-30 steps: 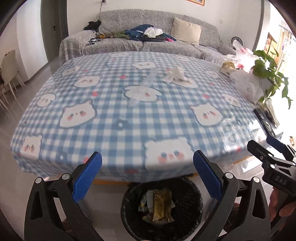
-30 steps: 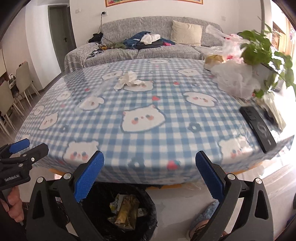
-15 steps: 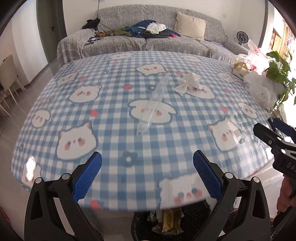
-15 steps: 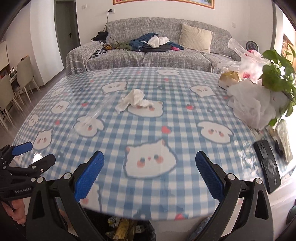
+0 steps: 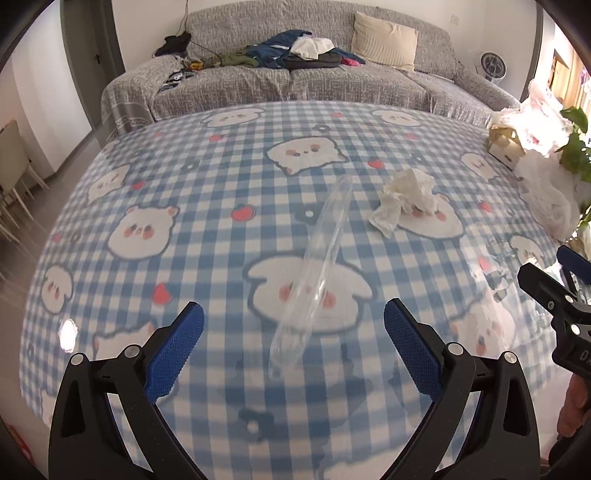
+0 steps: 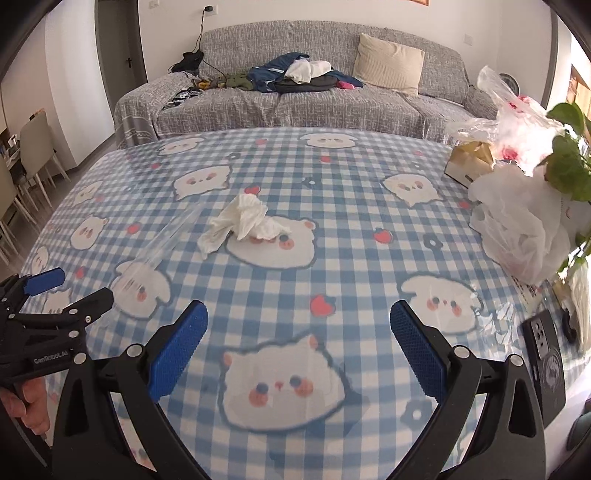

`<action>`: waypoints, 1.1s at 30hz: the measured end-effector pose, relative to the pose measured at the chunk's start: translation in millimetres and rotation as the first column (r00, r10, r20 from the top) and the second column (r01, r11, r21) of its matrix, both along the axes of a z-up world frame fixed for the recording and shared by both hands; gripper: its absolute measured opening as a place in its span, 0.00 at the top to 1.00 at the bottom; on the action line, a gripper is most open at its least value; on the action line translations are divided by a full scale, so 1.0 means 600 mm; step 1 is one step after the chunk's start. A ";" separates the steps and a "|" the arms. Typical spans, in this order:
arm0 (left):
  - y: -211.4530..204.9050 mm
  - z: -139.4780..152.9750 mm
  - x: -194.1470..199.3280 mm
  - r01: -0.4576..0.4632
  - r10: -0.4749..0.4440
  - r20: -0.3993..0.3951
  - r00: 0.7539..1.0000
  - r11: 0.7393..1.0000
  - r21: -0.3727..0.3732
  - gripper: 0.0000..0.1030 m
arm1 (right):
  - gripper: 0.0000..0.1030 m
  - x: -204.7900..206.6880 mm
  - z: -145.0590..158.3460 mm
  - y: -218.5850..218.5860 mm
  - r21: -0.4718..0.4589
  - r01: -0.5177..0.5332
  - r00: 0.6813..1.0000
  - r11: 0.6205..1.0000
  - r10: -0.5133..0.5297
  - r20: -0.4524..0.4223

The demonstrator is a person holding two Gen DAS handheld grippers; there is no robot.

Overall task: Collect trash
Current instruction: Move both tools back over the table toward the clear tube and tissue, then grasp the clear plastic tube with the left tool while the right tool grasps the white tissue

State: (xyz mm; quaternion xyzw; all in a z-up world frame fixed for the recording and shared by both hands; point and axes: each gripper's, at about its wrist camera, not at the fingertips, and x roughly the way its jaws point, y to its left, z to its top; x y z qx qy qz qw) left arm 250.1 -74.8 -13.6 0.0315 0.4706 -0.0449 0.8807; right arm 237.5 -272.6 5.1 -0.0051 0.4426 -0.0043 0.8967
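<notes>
One wrapper [image 5: 314, 280], one tissue [image 5: 408, 195]

My left gripper [image 5: 293, 345]: jaws wide, empty, above checked tablecloth [image 5: 207, 236]. Clear plastic sleeve [image 5: 317, 273]: lying ahead between the jaws. Crumpled tissue [image 5: 406, 195]: right of the sleeve, apart from it.

A grey sofa [image 6: 295, 99] fills the 12 o'clock side of the room against a white wall [image 6: 295, 14], with a beige cushion [image 6: 388, 68] and a heap of clothes [image 6: 299, 75] on it. A dark door [image 6: 125, 62] stands at 11 o'clock and pale chairs [image 6: 35, 147] on a grey floor [image 5: 55, 184] at 9 o'clock. Bright daylight enters at 2 o'clock, by a small fan [image 5: 493, 65]
</notes>
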 end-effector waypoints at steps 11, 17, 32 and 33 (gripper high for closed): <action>-0.022 -0.044 0.085 0.029 -0.027 -0.064 0.998 0.999 0.023 0.37 | 0.08 0.104 -0.012 0.027 0.013 -0.025 1.000 1.000 0.025 -0.011; -0.023 -0.071 0.121 0.027 -0.029 -0.132 0.991 0.999 -0.020 0.72 | 0.08 0.166 -0.025 0.037 0.023 -0.042 0.999 0.999 0.042 -0.025; 0.042 -0.046 0.104 -0.042 0.040 -0.105 0.994 0.999 -0.013 0.76 | 0.27 0.224 -0.072 0.098 0.042 -0.097 0.994 0.994 0.099 -0.053; 0.045 -0.047 0.103 -0.044 0.042 -0.107 0.993 0.999 -0.011 0.76 | 0.29 0.227 -0.079 0.102 0.034 -0.096 0.993 0.995 0.098 -0.060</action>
